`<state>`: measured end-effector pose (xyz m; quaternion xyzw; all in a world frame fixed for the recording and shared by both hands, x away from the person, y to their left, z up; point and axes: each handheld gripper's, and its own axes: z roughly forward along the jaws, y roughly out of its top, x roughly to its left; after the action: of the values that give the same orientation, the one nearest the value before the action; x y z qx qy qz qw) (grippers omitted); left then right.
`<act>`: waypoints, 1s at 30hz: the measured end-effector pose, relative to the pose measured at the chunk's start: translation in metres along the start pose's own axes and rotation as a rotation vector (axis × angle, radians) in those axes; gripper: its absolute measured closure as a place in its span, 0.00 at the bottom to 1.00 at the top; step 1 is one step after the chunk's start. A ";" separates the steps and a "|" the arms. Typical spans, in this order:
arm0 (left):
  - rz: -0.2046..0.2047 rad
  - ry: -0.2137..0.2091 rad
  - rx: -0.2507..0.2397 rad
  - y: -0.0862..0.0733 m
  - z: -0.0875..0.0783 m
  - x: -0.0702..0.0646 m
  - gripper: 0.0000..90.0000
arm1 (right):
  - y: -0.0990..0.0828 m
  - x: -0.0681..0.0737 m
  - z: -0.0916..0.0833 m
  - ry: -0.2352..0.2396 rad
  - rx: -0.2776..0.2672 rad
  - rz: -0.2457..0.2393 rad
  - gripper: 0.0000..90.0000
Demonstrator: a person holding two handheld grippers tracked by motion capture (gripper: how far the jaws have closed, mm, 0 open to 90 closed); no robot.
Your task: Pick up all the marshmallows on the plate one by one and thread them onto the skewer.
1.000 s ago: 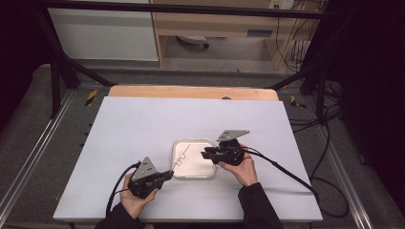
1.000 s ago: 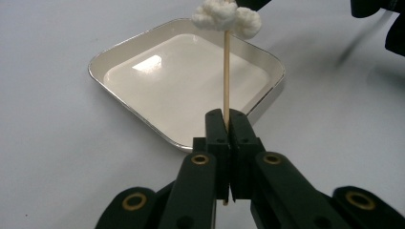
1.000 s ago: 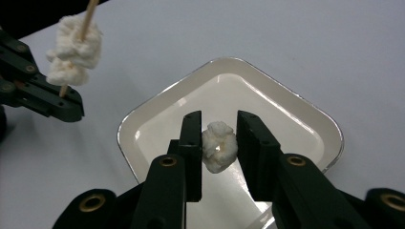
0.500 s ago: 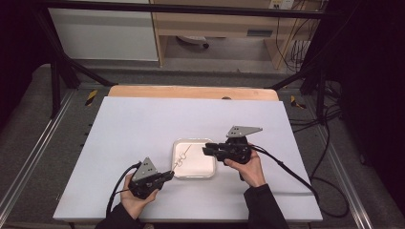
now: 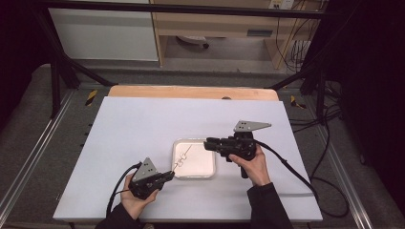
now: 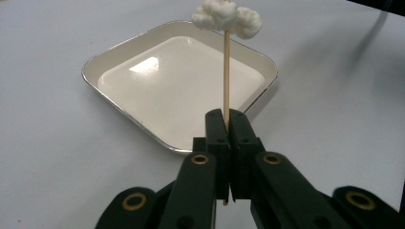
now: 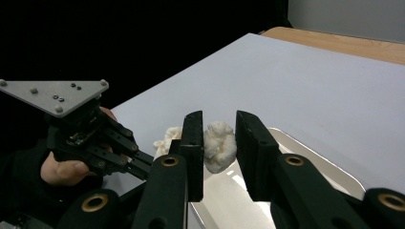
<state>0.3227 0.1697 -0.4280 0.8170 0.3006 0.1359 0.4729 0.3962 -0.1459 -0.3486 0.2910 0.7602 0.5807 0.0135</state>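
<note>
My left gripper [image 5: 168, 176] [image 6: 228, 119] is shut on the lower end of a thin wooden skewer [image 6: 226, 71] that stands upright. White fluffy lumps [image 6: 227, 16] [image 5: 183, 156] are stuck on the skewer's top, over the white tray [image 5: 205, 171] [image 6: 119, 47]. My right gripper [image 5: 208, 143] [image 7: 219, 119] hovers at the tray's right edge, pointing left. Its jaws are shut on one more white lump [image 7: 219, 145]. In the right gripper view the left gripper [image 7: 138, 164] and the hand holding it show at the left, with the skewered lumps [image 7: 167, 137] just behind my jaw.
The tray [image 7: 310, 157] is shallow with a shiny rim and lies on a white tabletop [image 5: 143, 124]. A wooden strip [image 5: 191, 92] runs along the table's far edge. Cables [image 5: 296, 171] trail from the right gripper off the right side.
The right gripper has risen and drifted a little to the right with the white lump between its jaws. The left gripper and the skewer have stayed put.
</note>
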 end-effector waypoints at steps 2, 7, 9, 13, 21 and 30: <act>0.003 -0.002 0.002 0.000 0.000 0.000 0.99 | 0.002 0.000 -0.001 0.006 -0.011 0.004 0.82; 0.004 -0.005 -0.001 0.000 0.001 -0.001 0.99 | 0.008 0.002 0.001 0.021 -0.018 0.009 0.82; 0.006 -0.007 -0.002 0.000 0.001 -0.001 0.99 | 0.011 0.003 0.004 0.034 -0.022 0.011 0.82; 0.009 -0.009 -0.003 0.000 0.000 -0.002 0.99 | 0.015 0.003 0.012 0.045 -0.017 0.016 0.82; 0.010 -0.009 -0.005 0.001 0.000 -0.002 0.99 | 0.012 -0.002 0.025 0.066 0.010 0.040 0.82; 0.013 -0.011 -0.004 0.001 0.000 -0.002 0.99 | 0.009 -0.004 0.032 0.086 0.020 0.058 0.82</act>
<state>0.3213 0.1679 -0.4272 0.8188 0.2924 0.1348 0.4752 0.4152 -0.1189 -0.3520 0.2877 0.7573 0.5850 -0.0391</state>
